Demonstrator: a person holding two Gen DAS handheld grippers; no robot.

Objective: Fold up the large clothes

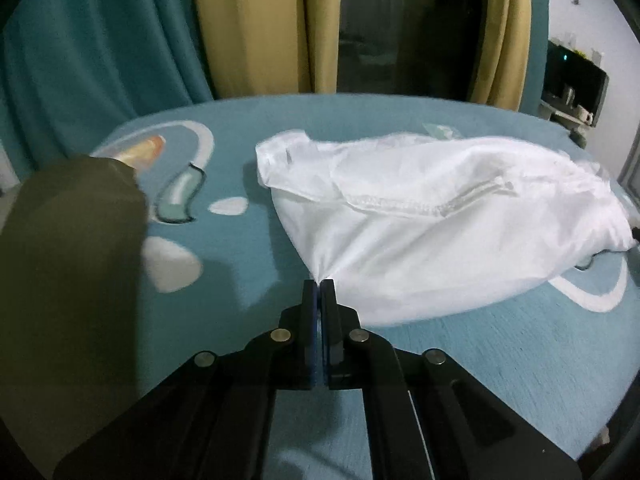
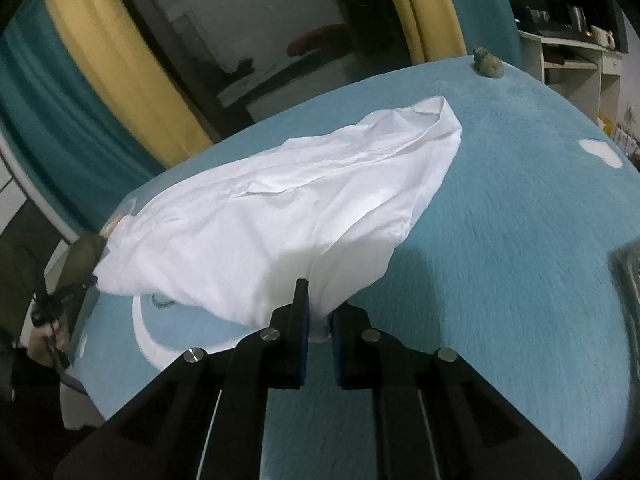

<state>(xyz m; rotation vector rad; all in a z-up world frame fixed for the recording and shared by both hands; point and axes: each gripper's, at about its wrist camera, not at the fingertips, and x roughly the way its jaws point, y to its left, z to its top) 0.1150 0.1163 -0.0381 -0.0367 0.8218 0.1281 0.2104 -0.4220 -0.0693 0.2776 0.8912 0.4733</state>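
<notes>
Both claws, left claw [image 1: 319, 282] and right claw [image 2: 319, 312], pinch the near edge of the crumpled white garment [image 1: 420, 216] on the bed [image 1: 500, 344]; folding barely begun.

The left gripper [image 1: 320, 282] pinches a corner of the white garment [image 1: 424, 224], its jaws pressed together on the cloth. The garment lies bunched on the teal blanket [image 1: 500, 352], spreading far and right, a stitched hem across its middle. At near left sits a blurred olive shape [image 1: 68, 248], possibly a sleeve. Teal and yellow curtains [image 1: 248, 24] hang beyond.
</notes>
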